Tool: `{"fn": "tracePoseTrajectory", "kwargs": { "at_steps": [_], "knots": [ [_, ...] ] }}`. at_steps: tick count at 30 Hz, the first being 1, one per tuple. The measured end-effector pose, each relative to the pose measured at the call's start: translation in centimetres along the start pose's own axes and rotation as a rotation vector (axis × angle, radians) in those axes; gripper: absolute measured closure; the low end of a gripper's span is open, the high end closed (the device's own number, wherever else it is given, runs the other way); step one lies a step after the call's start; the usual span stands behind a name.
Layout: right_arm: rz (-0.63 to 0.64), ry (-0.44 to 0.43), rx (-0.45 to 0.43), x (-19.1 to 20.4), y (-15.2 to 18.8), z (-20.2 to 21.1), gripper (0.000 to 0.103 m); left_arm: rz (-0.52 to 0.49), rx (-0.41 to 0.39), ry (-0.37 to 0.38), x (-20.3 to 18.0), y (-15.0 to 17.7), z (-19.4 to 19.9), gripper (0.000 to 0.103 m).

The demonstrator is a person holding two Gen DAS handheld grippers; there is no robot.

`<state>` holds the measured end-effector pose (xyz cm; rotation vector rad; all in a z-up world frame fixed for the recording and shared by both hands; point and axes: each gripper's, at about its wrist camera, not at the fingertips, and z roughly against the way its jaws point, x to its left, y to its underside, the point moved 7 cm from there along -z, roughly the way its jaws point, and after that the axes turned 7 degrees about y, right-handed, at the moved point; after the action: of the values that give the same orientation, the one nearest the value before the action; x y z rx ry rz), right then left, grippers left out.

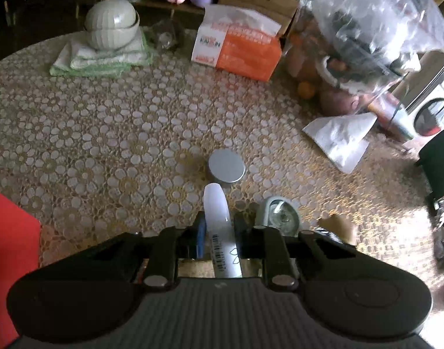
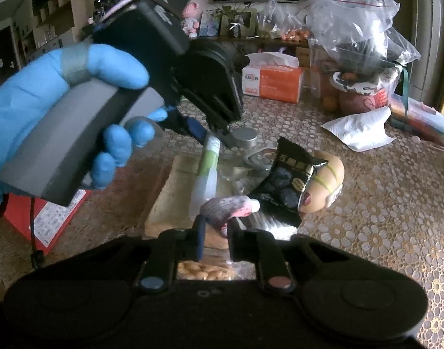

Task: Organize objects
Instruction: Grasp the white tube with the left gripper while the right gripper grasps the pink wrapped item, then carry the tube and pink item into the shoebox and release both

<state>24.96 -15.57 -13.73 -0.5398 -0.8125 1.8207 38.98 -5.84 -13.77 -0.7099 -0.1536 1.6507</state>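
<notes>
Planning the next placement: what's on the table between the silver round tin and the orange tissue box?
Nothing: in the left wrist view only bare lace tablecloth lies between the silver tin and the tissue box.

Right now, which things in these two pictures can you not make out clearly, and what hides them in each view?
- Left wrist view: the lower end of the white tube is covered by the left gripper.
- Left wrist view: contents of the clear plastic bag are blurred by glare and folds.
- Right wrist view: the pink-grey object in the right gripper is too blurred to name.
- Right wrist view: the peanuts are cut off by the gripper body.
</notes>
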Motion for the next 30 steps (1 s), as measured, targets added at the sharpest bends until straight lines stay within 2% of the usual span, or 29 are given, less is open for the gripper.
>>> {"fn": "tracePoseTrajectory", "kwargs": {
  "at_steps": [6, 8, 21, 26, 30],
  "knots": [
    [-0.006, 0.006, -0.02, -0.1, -0.3, 1.2, 0.095, 0.047, -0.035, 0.041, 0.8, -0.2, 3.0, 0.085],
    [-0.014, 0.008, -0.026, -0.3, -0.4, 1.6, 0.1, 0.064, -0.042, 0.056, 1.1, 0.0, 3.9, 0.085],
    [-0.088, 0.001, -0.029, -1.3, -1.0, 4.2, 0.1, 0.094, -0.088, 0.101, 2.6, 1.3, 9.6, 0.086],
    [-0.095, -0.015, -0.04, -0.7, -1.7, 5.7, 0.1, 0.086, -0.103, 0.121, 3.1, 1.8, 11.8, 0.087],
    [-0.08, -0.04, -0.058, 0.4, -2.8, 7.0, 0.1, 0.095, -0.145, 0.134, 4.1, 2.1, 14.8, 0.087]
  ]
}}
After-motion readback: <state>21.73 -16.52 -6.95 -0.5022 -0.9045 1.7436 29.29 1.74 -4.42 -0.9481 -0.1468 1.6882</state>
